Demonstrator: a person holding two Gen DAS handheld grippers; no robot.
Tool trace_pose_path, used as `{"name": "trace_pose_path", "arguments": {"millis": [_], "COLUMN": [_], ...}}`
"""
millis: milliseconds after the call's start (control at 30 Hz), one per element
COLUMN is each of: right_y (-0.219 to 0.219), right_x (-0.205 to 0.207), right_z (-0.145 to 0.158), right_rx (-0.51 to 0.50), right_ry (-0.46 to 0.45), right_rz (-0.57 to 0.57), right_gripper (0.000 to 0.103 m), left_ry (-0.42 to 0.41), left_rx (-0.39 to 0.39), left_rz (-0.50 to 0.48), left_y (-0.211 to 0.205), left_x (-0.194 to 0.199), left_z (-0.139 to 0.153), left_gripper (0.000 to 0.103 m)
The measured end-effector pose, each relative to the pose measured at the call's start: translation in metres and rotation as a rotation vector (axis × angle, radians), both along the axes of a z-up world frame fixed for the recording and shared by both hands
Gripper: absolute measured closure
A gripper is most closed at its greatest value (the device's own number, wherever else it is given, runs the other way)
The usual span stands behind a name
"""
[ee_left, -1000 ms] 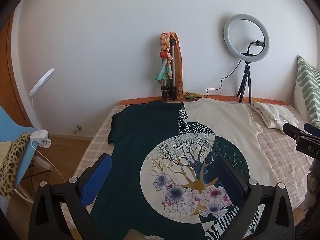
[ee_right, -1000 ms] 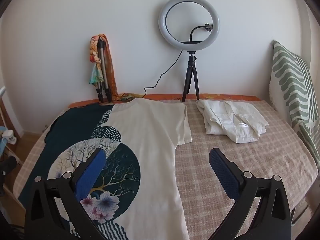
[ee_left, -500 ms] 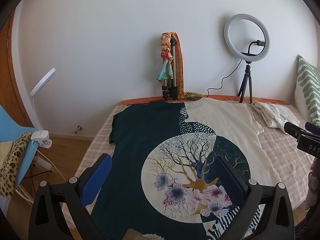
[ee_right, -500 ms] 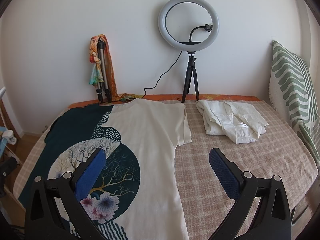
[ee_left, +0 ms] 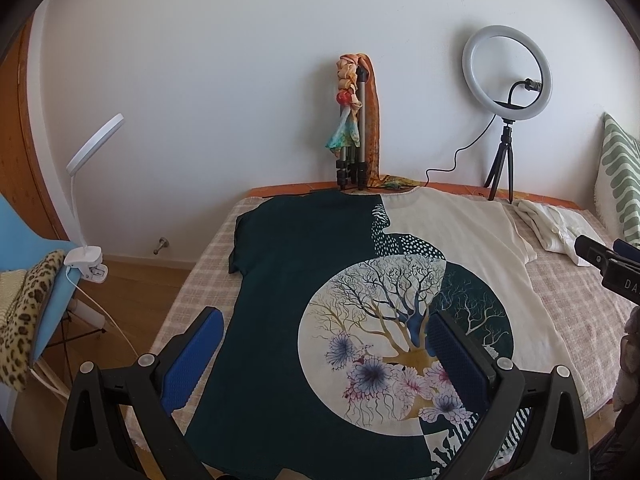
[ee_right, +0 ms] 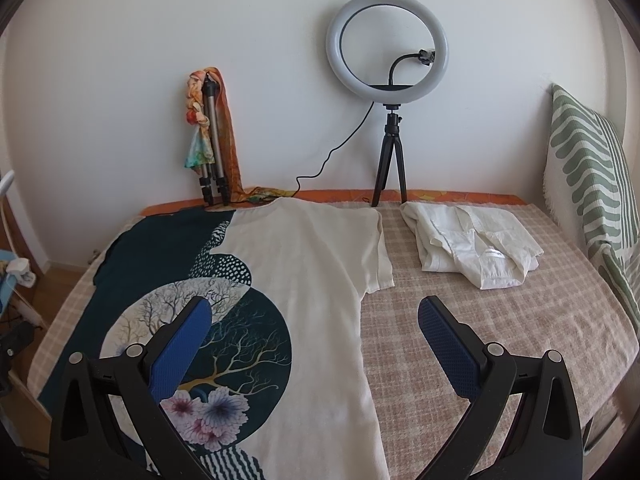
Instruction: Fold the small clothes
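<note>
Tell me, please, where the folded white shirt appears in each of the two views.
Left wrist view: the folded white shirt lies at the far right on the checked bedspread, behind the right gripper's fingers.
Right wrist view: it lies right of centre, beyond the open fingers.
Shared landmark: the ring light.

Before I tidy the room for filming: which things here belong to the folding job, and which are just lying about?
Part of the job:
- printed T-shirt, spread flat on the bed
- white shirt, lying beside it
- left gripper and right gripper, both open and empty

Just lying about:
- ring light
- folded tripod with scarf
- striped pillow
- clip lamp
</note>
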State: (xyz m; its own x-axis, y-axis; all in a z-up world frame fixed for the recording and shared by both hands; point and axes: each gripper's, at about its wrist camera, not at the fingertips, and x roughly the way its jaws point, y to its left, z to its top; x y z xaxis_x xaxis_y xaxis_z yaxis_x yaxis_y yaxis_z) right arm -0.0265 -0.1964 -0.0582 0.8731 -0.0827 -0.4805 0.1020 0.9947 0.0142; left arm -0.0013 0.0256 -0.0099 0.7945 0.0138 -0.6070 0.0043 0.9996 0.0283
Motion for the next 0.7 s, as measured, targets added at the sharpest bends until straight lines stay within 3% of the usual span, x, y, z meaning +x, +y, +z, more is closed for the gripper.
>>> {"name": "trace_pose_path", "arguments": {"millis": [400,533,700], "right_y": [0.022,0.028,0.047], "right_x": [0.01,0.015,0.028], "right_z": [0.001,0.004,0.002], "right_rx": [-0.02,-0.004,-0.002], "right_ry": [-0.006,-0.017,0.004], "right_rz": [0.036,0.06,0.15], "right_gripper": [0.001,0.001,0.001], "left_ry": [0.035,0.085,0.157], "left_rx": [-0.001,0.006,-0.047], "left_rz": [0.012,0.031,0.049], "left_y": [0.027,0.042,0.068], "left_x": [0.002,0.004,0.003], "left_z": [-0.015,-0.029,-0.045], "left_gripper": [0.013,0.024,0.035]}}
